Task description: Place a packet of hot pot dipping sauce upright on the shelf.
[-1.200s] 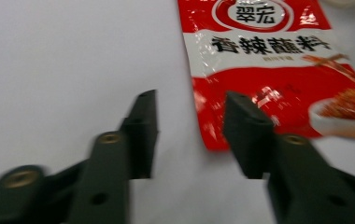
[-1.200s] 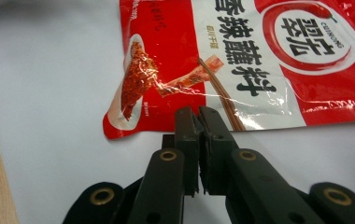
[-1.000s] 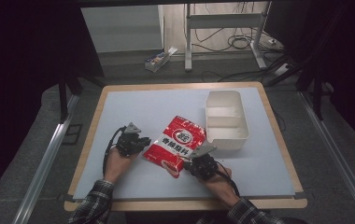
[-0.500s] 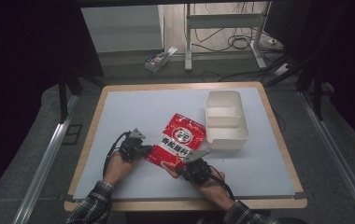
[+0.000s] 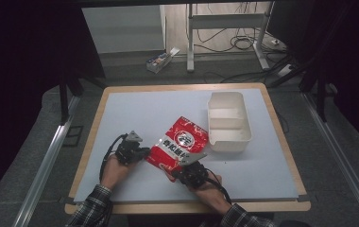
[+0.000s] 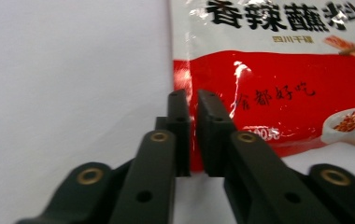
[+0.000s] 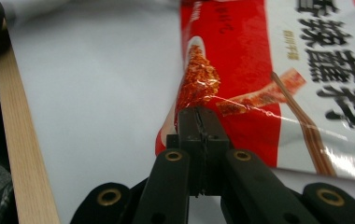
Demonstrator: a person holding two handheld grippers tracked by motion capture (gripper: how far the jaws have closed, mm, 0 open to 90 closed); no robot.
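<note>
Pale blue table top (image 5: 135, 109): it is edged in light wood, and you work from its near side.
White tray (image 5: 228, 122): it sits far right on the table, with two compartments, just beyond the packet's far corner.
Red packet (image 5: 180, 144): this glossy red-and-white seasoning bag lies near centre. Its long axis runs from near-left to far-right, toward the tray.
Left gripper (image 6: 193, 105): your left hand has it at the packet's near-left edge. Its jaws are nearly together with a thin slit between them, the bag's edge right at that slit. I cannot tell whether they truly pinch the film.
Right gripper (image 7: 199, 120): your right hand has it at the packet's near edge, jaws pressed tight together on the puckered film.
Key relation: the bag stretches away from both sets of jaws toward the tray. Your right gripper is nearer the tray, so any carry that way likely leads with it.
</note>
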